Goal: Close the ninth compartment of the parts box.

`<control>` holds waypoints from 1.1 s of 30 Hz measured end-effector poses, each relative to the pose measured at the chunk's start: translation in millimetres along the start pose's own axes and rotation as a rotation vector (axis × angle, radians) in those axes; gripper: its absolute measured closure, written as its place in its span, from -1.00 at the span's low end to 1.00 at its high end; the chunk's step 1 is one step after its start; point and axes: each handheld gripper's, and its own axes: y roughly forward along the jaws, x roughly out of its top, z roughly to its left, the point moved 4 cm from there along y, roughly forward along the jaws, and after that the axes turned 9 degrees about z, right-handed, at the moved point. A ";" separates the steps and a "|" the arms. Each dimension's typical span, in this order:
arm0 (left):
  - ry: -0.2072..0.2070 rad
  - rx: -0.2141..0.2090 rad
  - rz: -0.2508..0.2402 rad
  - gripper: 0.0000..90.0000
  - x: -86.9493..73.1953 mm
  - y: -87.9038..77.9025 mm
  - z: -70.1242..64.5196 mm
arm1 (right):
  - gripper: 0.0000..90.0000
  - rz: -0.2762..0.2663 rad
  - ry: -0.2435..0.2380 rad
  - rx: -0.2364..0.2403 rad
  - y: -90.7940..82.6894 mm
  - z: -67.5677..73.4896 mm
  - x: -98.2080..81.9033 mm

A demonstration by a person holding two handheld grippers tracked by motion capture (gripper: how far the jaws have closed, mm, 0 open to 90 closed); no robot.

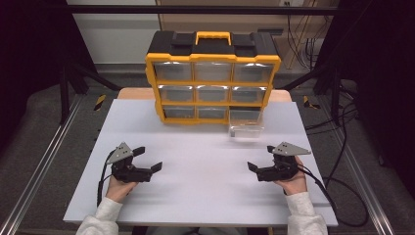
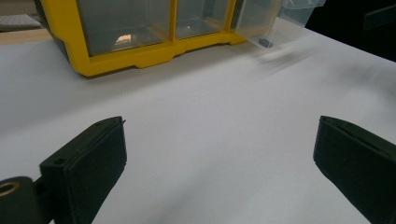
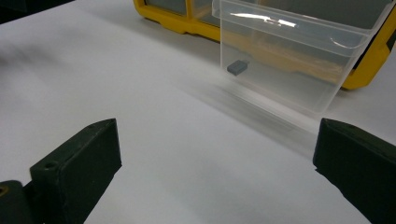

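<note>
— That clear drawer [image 1: 246, 123] is pulled out of the yellow organizer's [image 1: 212, 73] bottom right slot, resting on the table [image 1: 205, 196]. A small dark block [image 3: 236, 66] lies inside.

— Looks light, thin plastic, slick walls. I'd pinch the front lip, gently.

— Both grippers are wide open and empty, the left gripper [image 1: 148, 159] and right gripper [image 1: 260, 157] well back from it.

— Plenty of bare table between. The right table edge is near, though.
</note>
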 end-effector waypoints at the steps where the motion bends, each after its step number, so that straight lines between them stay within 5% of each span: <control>1: -0.001 0.001 0.001 -0.96 -1.0 -0.6 0.6 | -0.97 0.005 0.000 -0.001 1.1 0.2 0.2; 33: -0.013 0.022 0.014 -0.96 -12.2 -11.6 10.6 | -0.87 0.012 0.006 -0.034 26.3 5.3 26.3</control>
